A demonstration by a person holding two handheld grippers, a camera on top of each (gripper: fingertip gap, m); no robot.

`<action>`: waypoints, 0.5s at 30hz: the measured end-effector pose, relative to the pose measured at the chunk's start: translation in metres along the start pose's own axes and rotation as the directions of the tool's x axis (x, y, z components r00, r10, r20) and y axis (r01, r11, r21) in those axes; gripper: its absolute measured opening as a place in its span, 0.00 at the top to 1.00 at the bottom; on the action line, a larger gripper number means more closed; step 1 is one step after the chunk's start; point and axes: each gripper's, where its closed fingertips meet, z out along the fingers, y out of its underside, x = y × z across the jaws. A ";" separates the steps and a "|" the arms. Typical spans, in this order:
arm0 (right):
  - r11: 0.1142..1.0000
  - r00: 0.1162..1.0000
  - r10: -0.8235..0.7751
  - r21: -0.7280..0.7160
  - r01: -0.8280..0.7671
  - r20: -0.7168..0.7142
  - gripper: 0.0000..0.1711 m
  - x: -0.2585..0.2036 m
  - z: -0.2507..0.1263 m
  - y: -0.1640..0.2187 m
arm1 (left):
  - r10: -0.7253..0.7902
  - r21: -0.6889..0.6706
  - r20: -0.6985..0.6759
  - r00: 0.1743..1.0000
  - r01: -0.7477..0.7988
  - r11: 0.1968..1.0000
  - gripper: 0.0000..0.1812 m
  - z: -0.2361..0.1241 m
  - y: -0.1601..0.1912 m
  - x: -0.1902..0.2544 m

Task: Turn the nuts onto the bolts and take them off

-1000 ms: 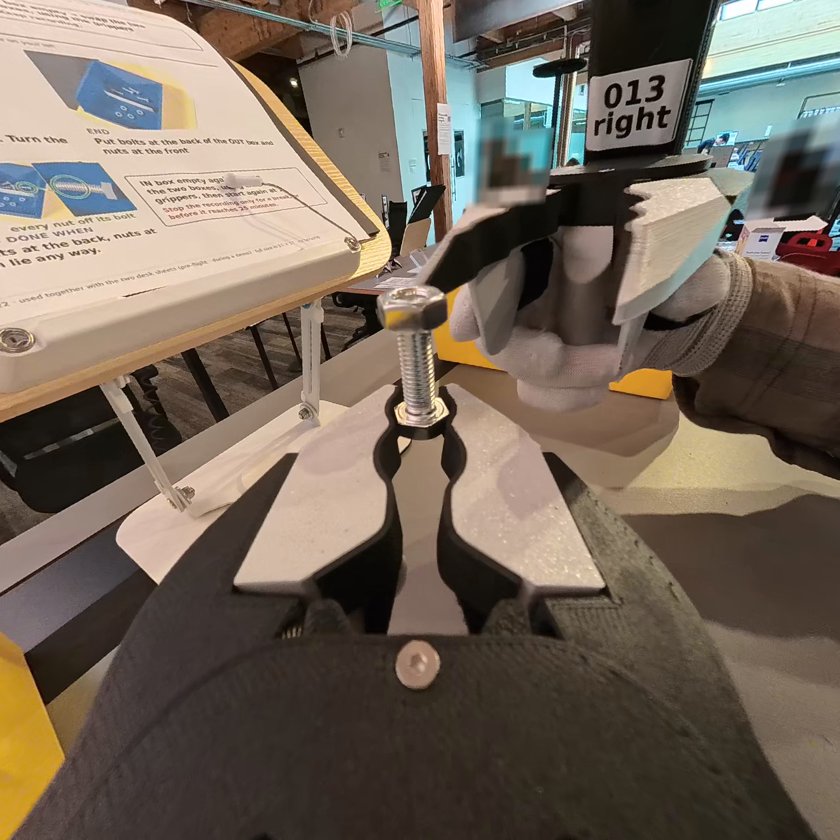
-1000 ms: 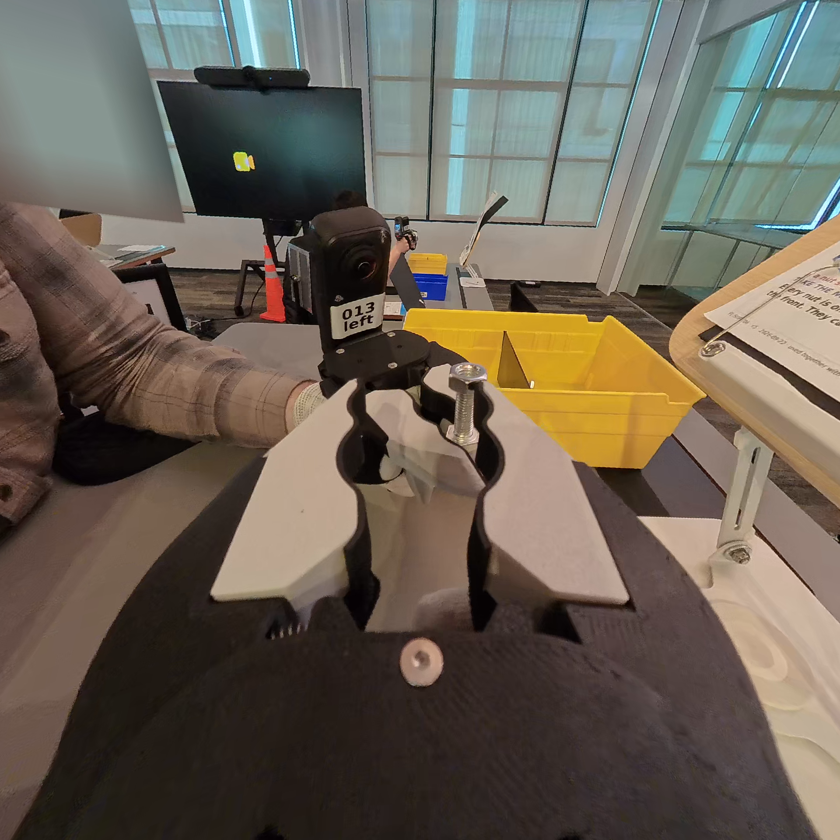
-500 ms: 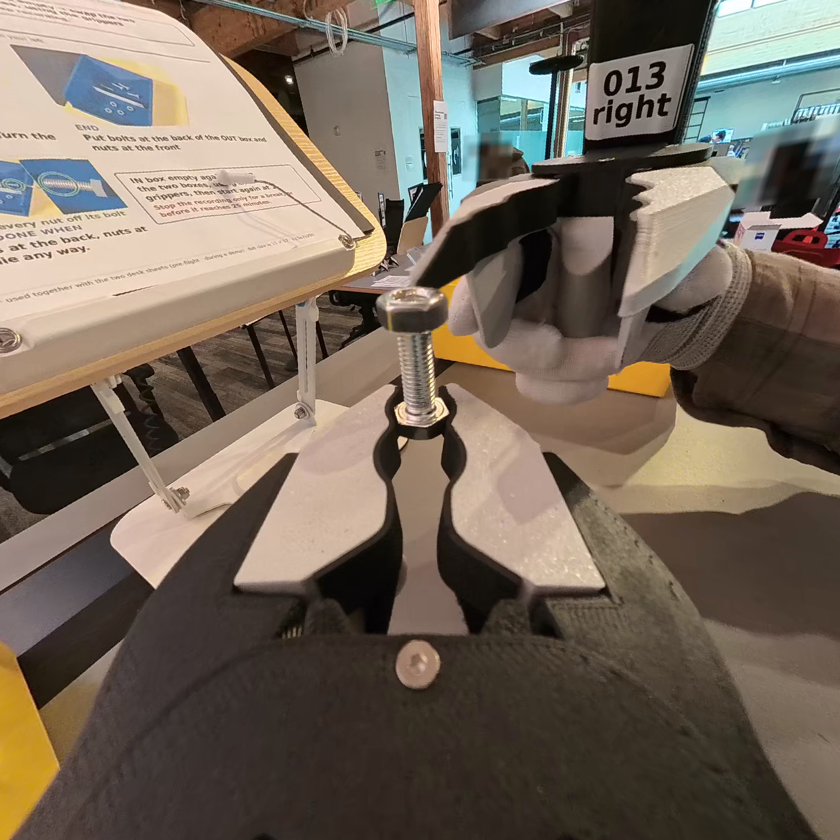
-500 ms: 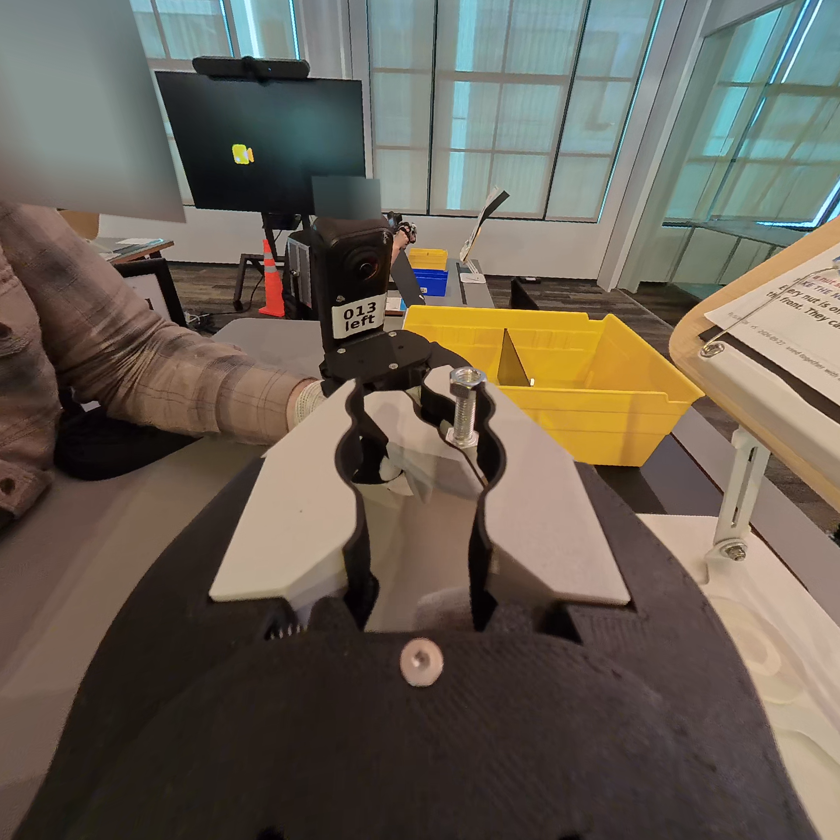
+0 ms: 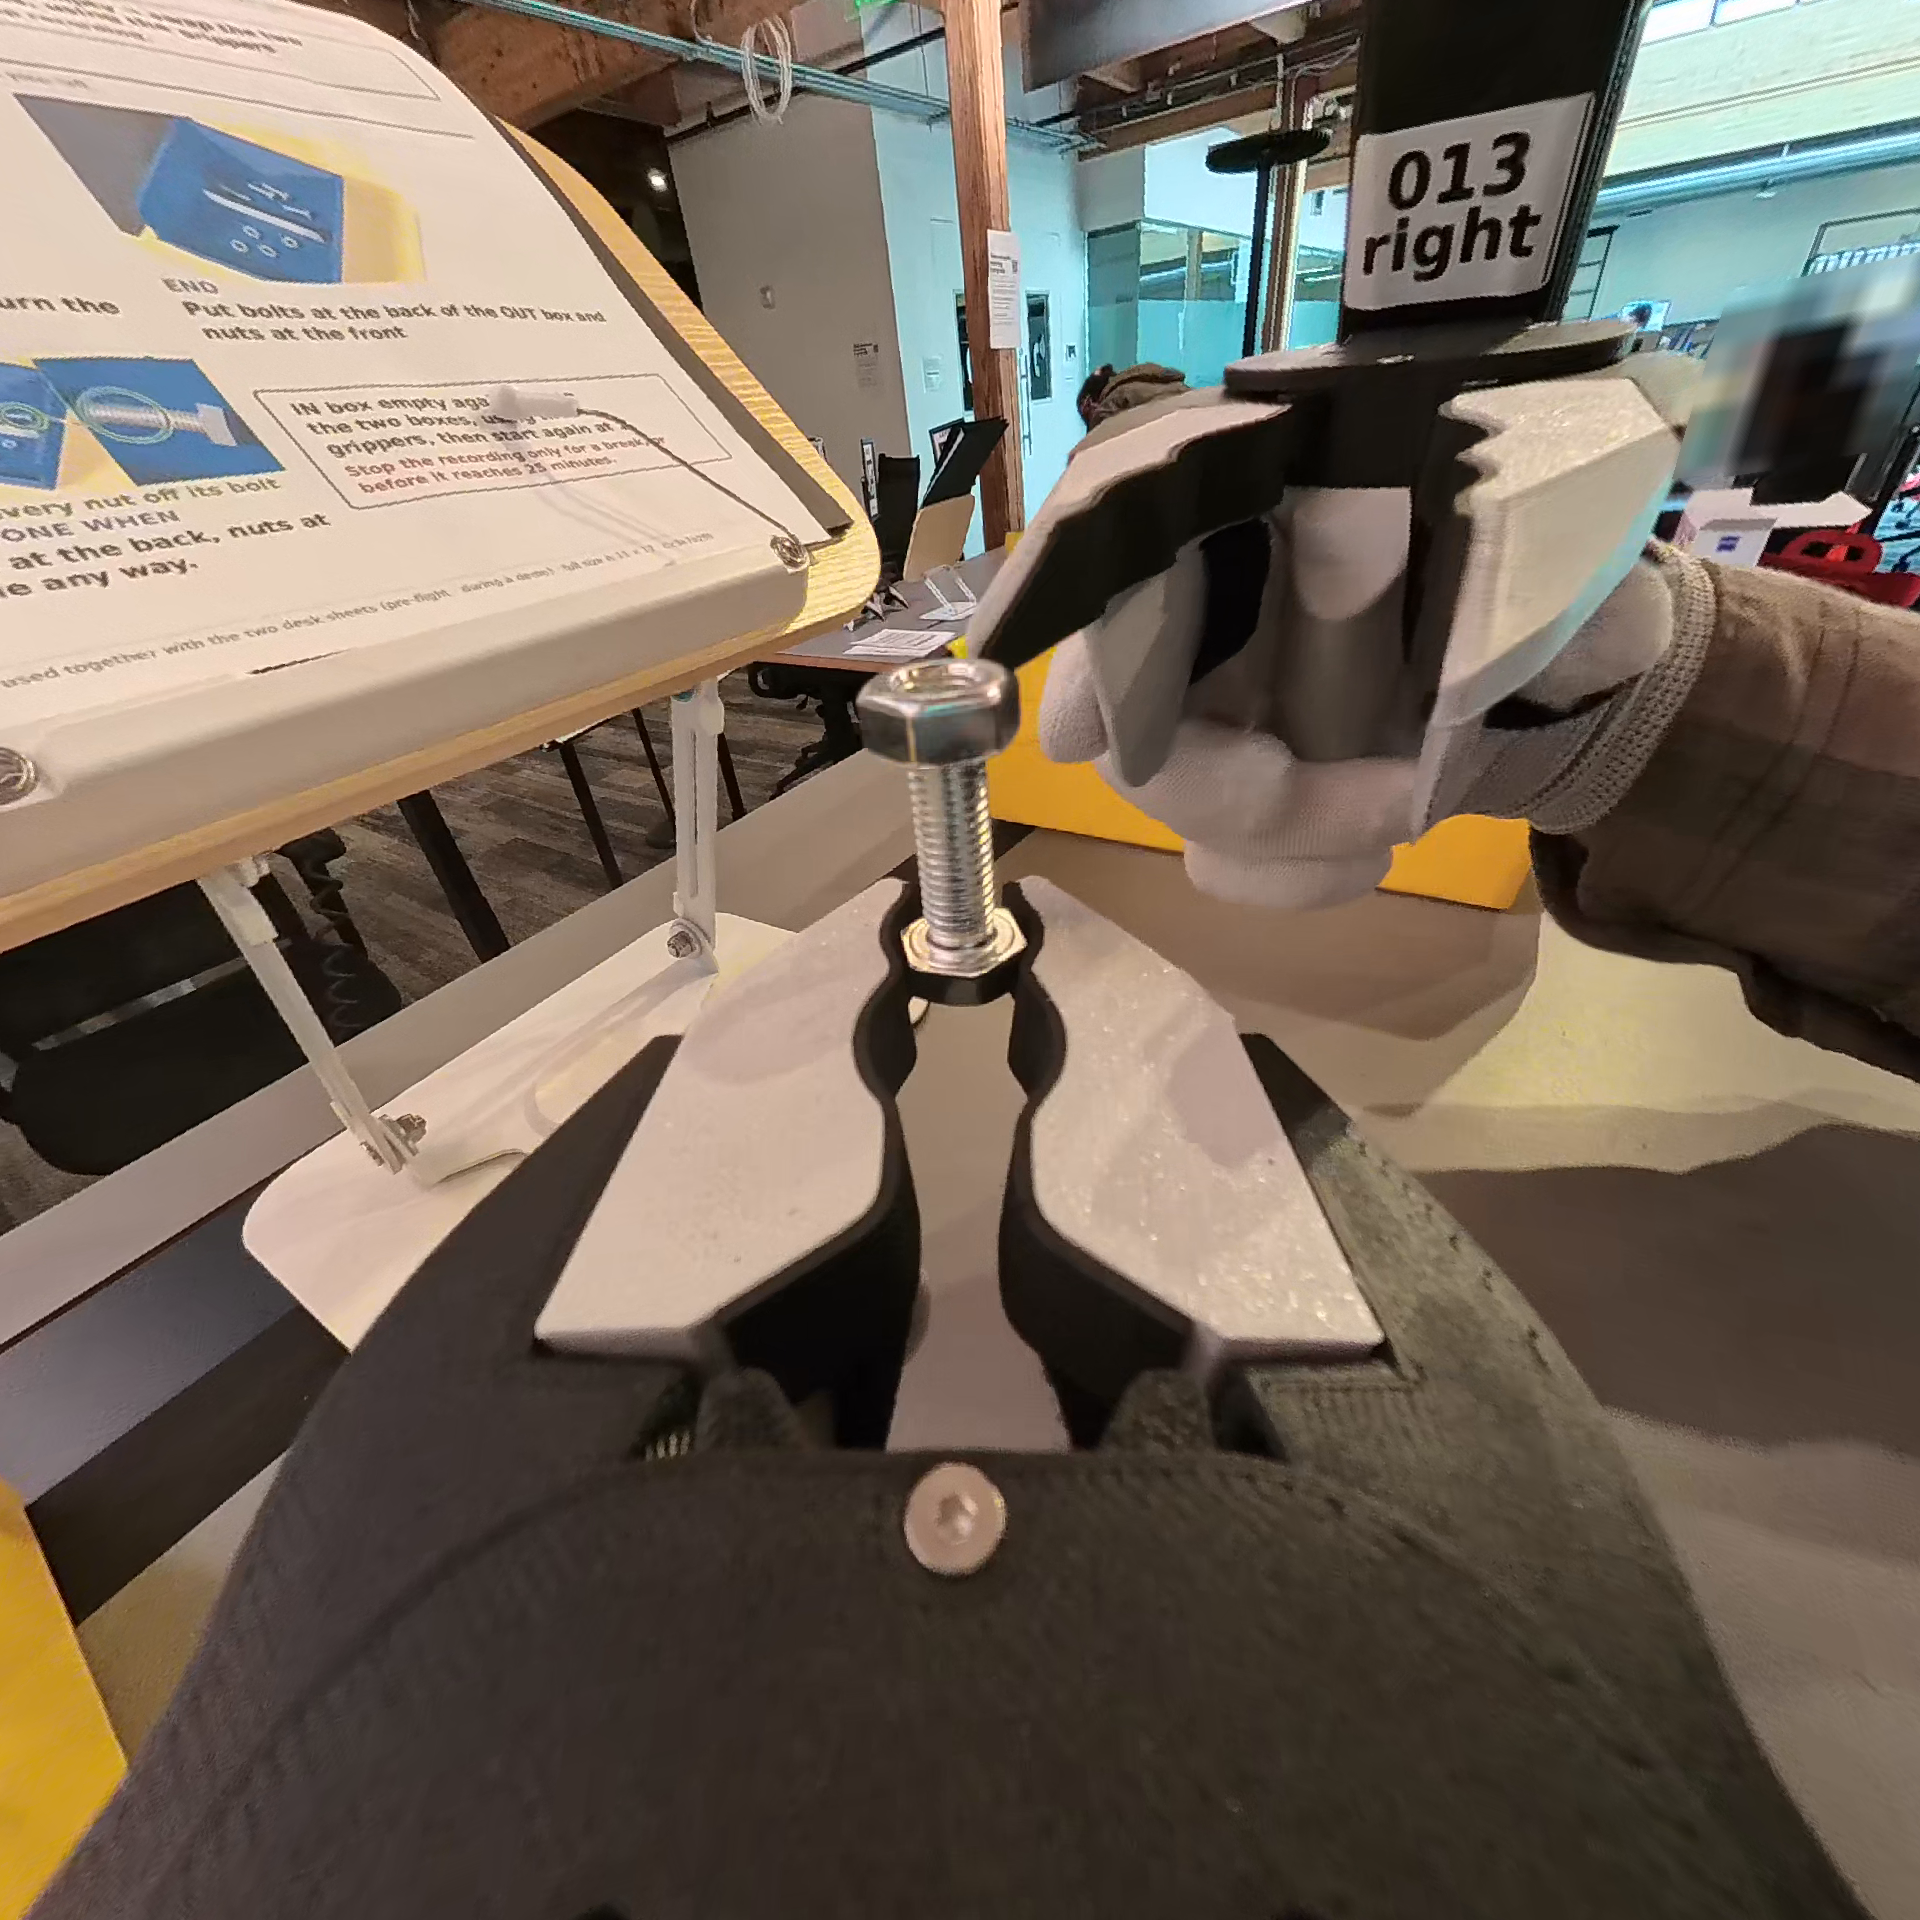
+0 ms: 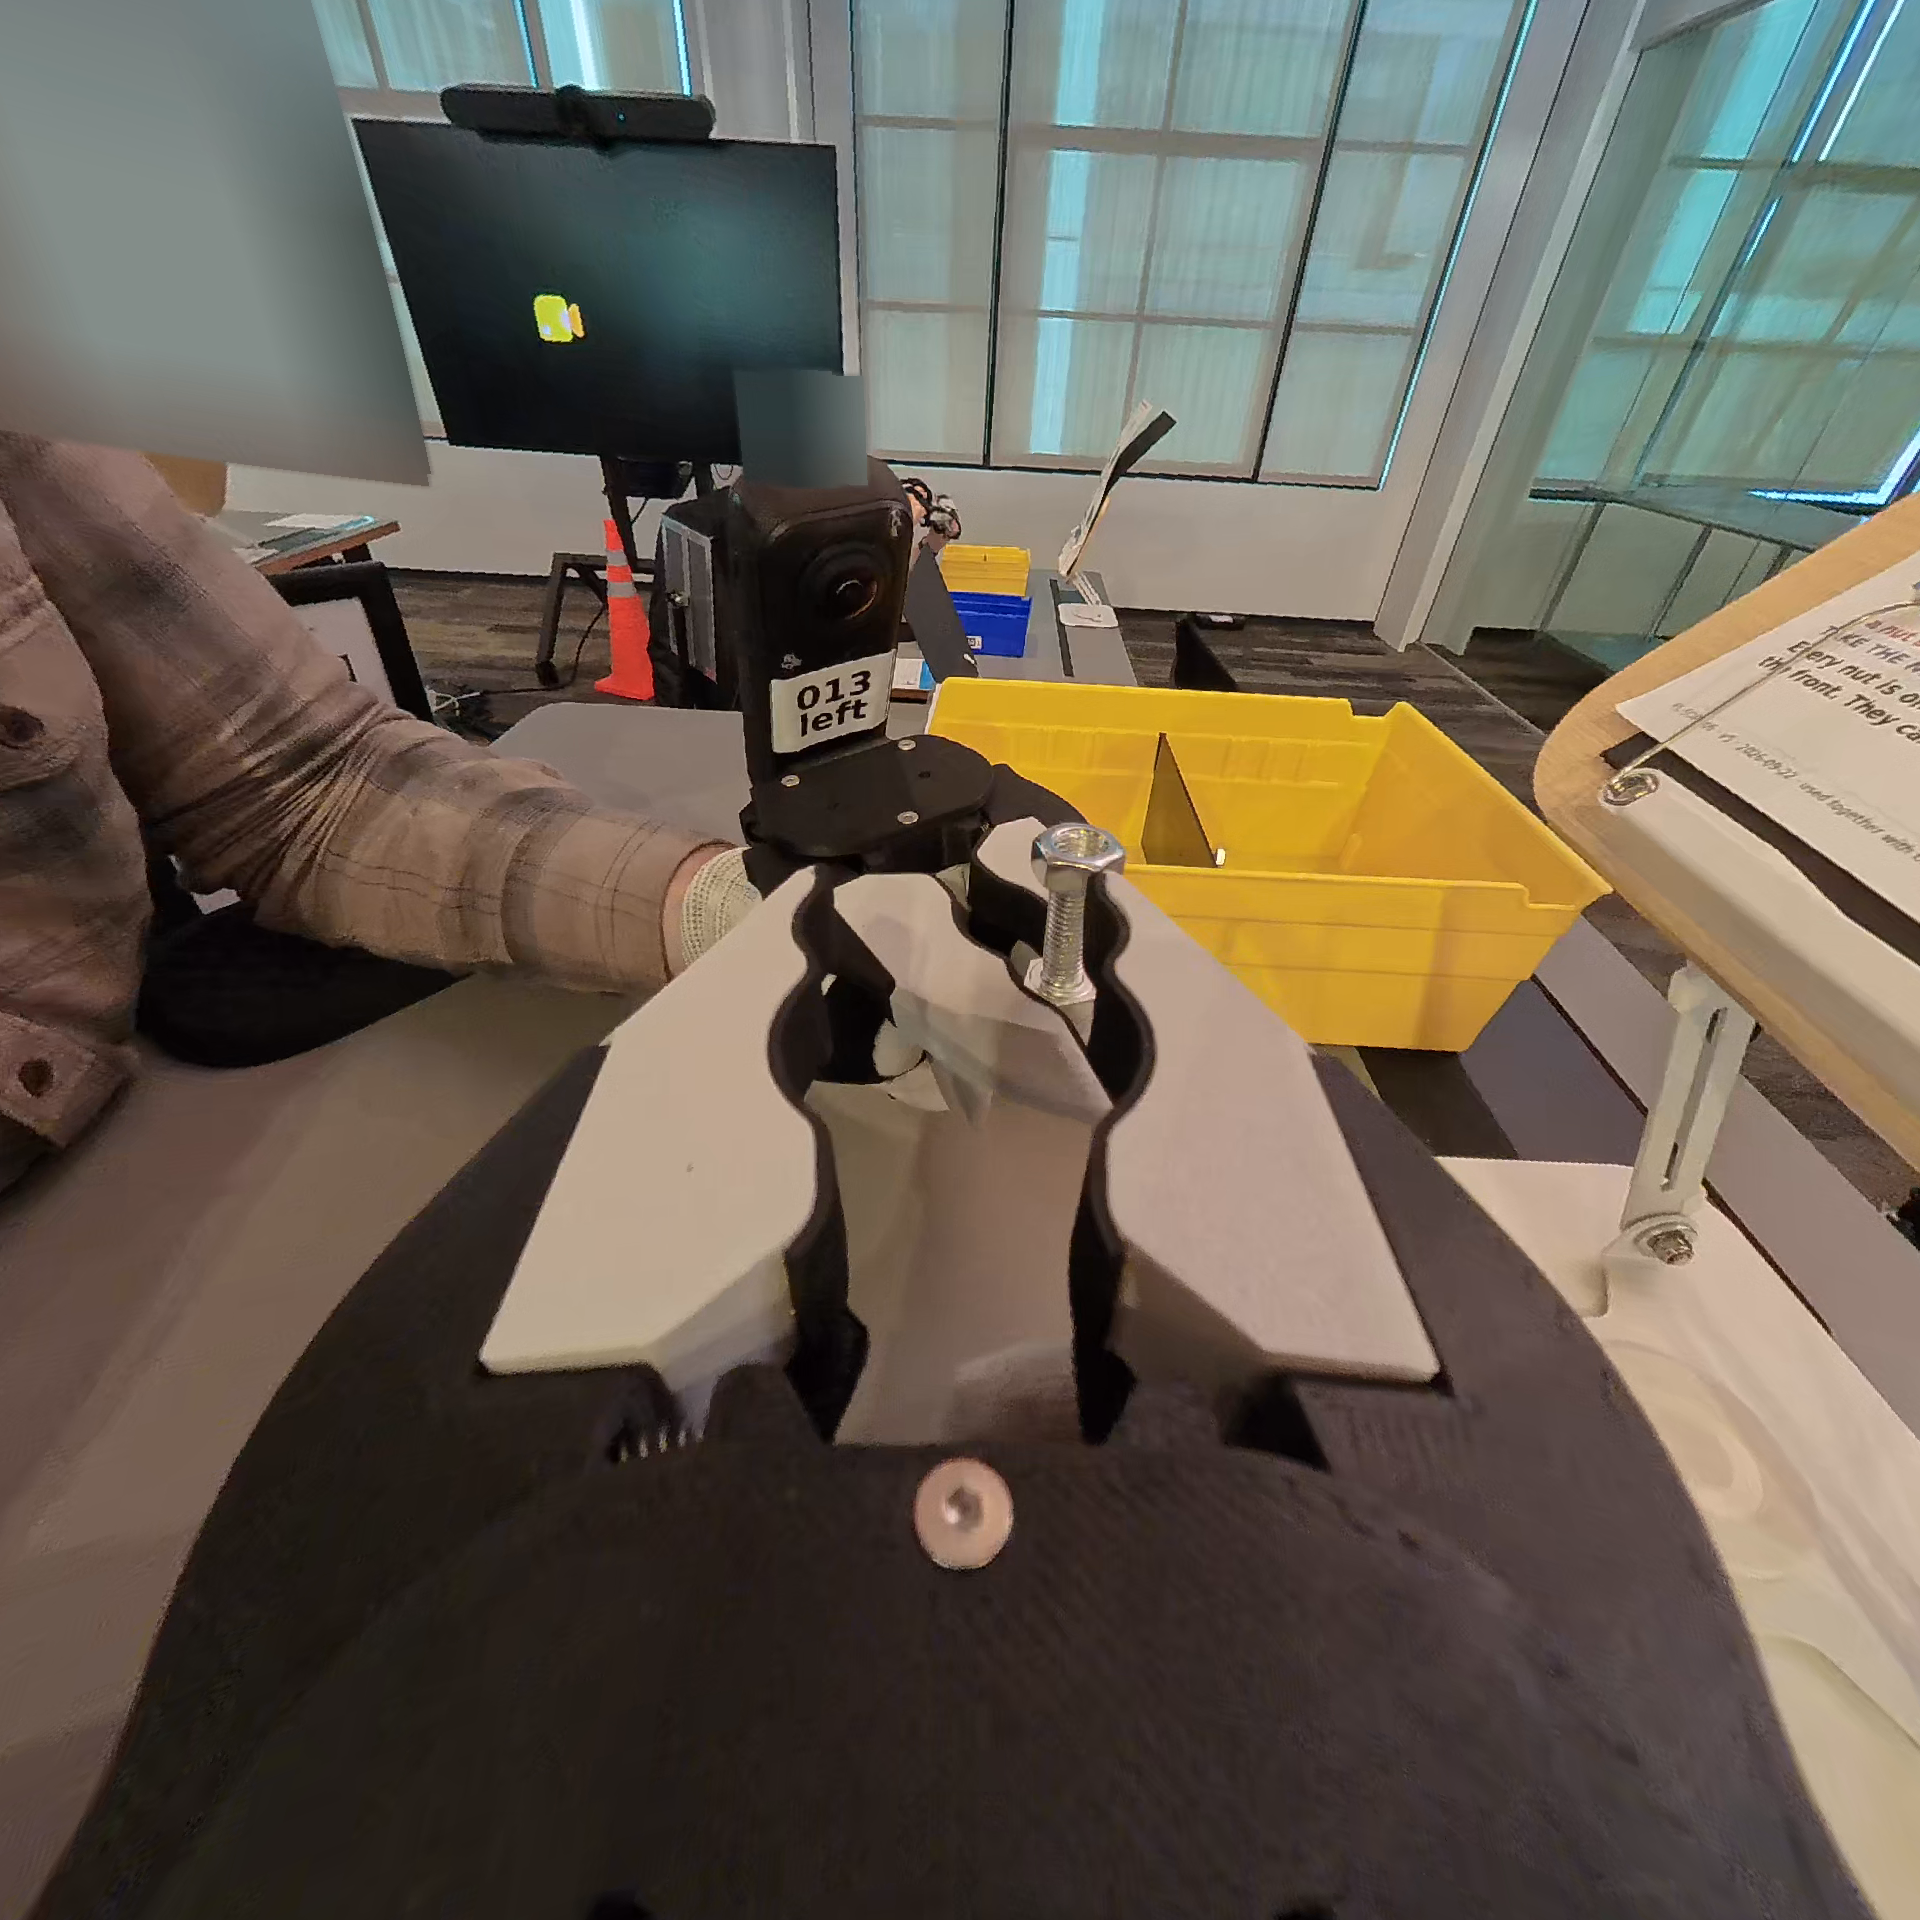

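Observation:
My left gripper (image 5: pixel 961 961) is shut on the hex head of a silver bolt (image 5: pixel 951 852) and holds it upright above the grey table. A hex nut (image 5: pixel 938 710) sits at the top end of the thread. My right gripper (image 5: pixel 1226 665), held by a gloved hand, hovers open just right of and above the nut, its dark fingertip close to it. In the right wrist view my right gripper (image 6: pixel 966 914) is open, with the bolt (image 6: pixel 1070 935) and nut (image 6: pixel 1077 850) just inside its right finger. I cannot tell whether they touch. The left gripper (image 6: pixel 1055 992) shows beyond.
A tilted instruction board (image 5: pixel 364 416) on a white stand (image 5: pixel 499 1143) is at the left; it also shows at the right of the right wrist view (image 6: pixel 1766 748). A yellow divided bin (image 6: pixel 1351 935) stands behind the bolt. Another yellow bin edge (image 5: pixel 42 1714) is near left. My right fingertips sit around 6 centimeters from my left ones.
Almost nothing. The left gripper keeps the bolt still. The right gripper stays open beside the nut and has only drifted slightly.

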 end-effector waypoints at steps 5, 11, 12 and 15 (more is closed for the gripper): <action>1.000 1.000 0.001 0.013 -0.001 -0.021 0.67 0.003 0.003 -0.003 | 0.002 -0.003 -0.005 1.000 -0.002 1.000 0.92 0.001 0.001 0.002; 1.000 1.000 -0.010 -0.009 0.010 0.018 0.73 -0.004 0.002 0.002 | -0.008 -0.010 -0.010 1.000 0.008 1.000 0.92 0.001 0.002 0.002; 1.000 1.000 -0.012 -0.012 0.012 0.020 0.75 -0.003 0.000 0.002 | -0.013 -0.013 -0.011 1.000 0.013 1.000 0.92 0.001 0.002 0.002; 1.000 1.000 0.000 0.006 0.000 -0.002 0.71 0.001 -0.002 0.000 | -0.013 -0.012 -0.014 1.000 0.013 1.000 0.92 0.001 0.001 0.002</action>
